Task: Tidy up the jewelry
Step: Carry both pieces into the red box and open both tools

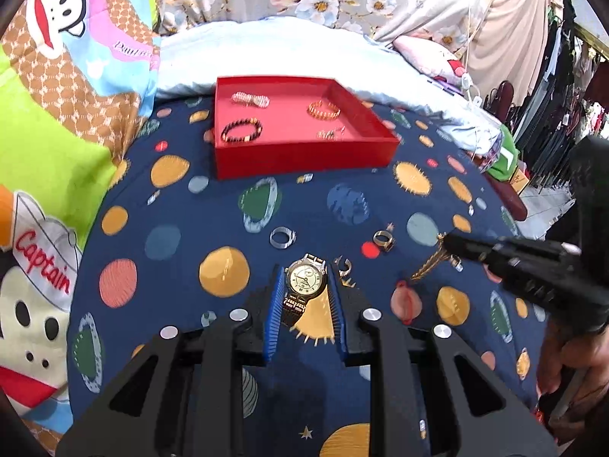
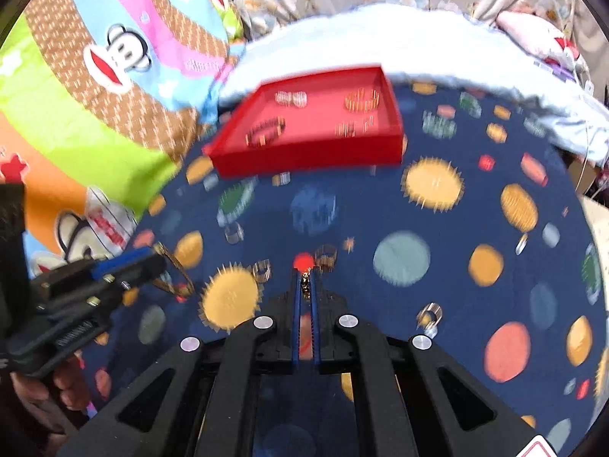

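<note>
A gold-faced wristwatch with a metal link band lies on the navy planet-print bedspread, its band running straight along the line of the left gripper. The blue-padded jaws stand open on either side of the dial — whether they touch it I cannot tell. The watch is squarely the left hand's to take. Just beyond lie a clear ring, a dark gold ring and a small clasp-like piece. To the right, the right gripper has its jaws pinched nearly together on a thin gold chain, which hangs below the tips. Further off sits the shallow red tray, already holding four bracelets.
</note>
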The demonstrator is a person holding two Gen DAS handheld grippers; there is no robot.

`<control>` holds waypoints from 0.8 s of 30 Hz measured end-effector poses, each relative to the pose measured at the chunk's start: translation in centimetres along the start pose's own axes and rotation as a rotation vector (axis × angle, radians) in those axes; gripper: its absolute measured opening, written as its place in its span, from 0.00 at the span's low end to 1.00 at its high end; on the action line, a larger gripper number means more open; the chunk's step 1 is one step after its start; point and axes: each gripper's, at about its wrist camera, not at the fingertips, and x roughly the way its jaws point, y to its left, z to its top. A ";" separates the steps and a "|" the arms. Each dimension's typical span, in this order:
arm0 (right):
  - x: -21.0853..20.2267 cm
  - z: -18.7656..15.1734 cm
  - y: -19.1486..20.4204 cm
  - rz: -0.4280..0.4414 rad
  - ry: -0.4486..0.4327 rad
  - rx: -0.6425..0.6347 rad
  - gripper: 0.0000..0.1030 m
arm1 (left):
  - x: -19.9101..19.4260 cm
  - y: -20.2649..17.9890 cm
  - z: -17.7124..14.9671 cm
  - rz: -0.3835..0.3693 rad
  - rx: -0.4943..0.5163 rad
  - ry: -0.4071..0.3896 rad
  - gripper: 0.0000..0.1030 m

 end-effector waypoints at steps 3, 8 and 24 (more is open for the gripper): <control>-2.1 2.1 -0.1 -0.006 -0.058 -0.014 0.04 | -0.8 -0.1 1.5 -0.014 0.004 -0.027 0.21; -4.3 6.2 -0.6 0.009 -0.136 -0.029 0.04 | -1.6 -0.3 4.9 -0.013 0.023 -0.080 0.21; 0.5 17.5 -1.9 0.041 -0.188 -0.034 0.04 | 3.0 -0.4 16.7 0.026 0.080 -0.184 0.21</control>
